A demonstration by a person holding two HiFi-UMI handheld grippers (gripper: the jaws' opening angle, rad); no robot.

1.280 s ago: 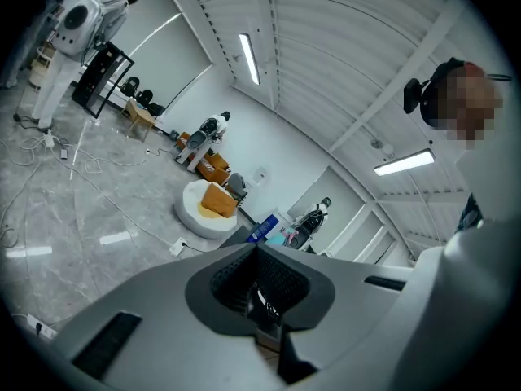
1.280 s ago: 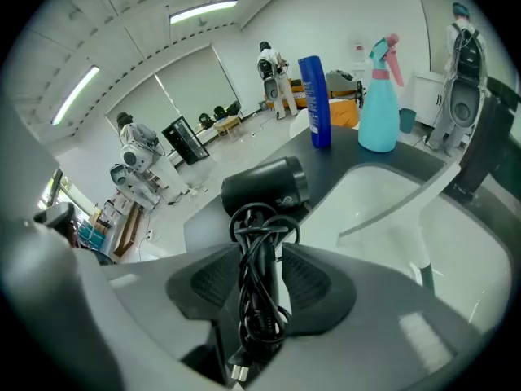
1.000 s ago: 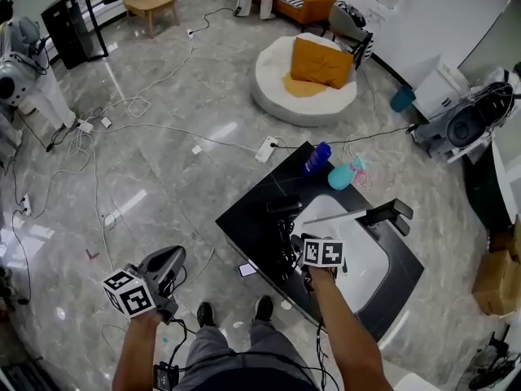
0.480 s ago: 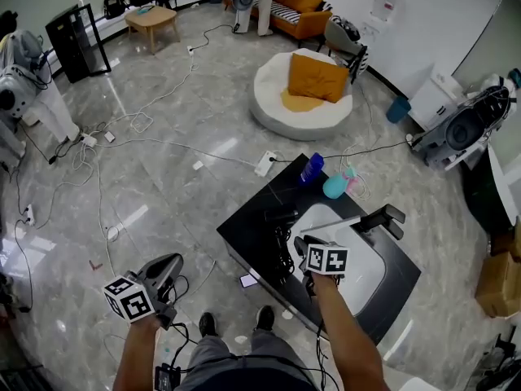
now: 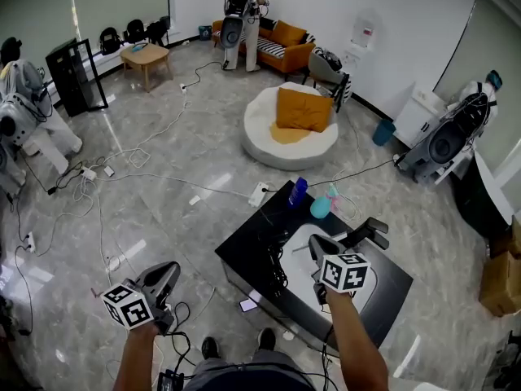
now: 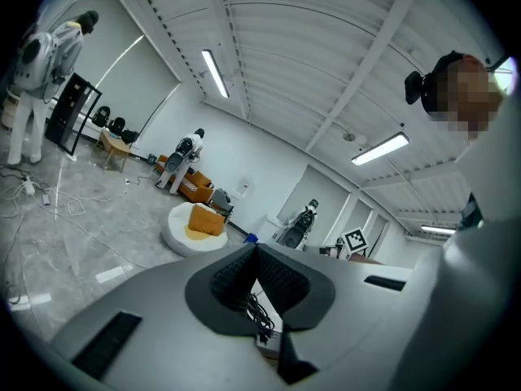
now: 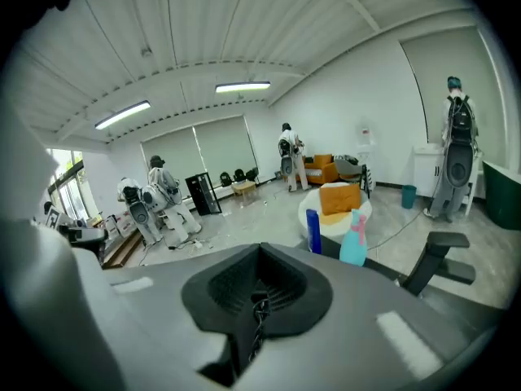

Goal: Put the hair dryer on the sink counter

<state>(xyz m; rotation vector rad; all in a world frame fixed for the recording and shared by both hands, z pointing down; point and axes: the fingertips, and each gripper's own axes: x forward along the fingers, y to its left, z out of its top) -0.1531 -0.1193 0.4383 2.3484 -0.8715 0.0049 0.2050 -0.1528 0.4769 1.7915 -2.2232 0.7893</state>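
Note:
The black hair dryer (image 5: 277,257) lies on the black sink counter (image 5: 248,243), left of the white basin (image 5: 303,243), its cord bunched beside it. My right gripper (image 5: 317,245) hovers over the basin's left side, just right of the dryer. It is shut, and in the right gripper view its jaws (image 7: 260,248) meet with nothing gripped. My left gripper (image 5: 171,270) hangs over the floor, left of the counter. In the left gripper view it (image 6: 255,248) is also shut and empty.
A black faucet (image 5: 366,233), a blue bottle (image 5: 298,191) and a teal spray bottle (image 5: 321,204) stand at the counter's far side. Cables trail over the floor. A white beanbag (image 5: 291,129) lies beyond. A phone (image 5: 248,305) lies on the floor by the counter.
My right gripper has drawn back from the hair dryer toward the basin and risen. The dryer stays on the counter. The head view has tilted up. The left gripper has barely moved.

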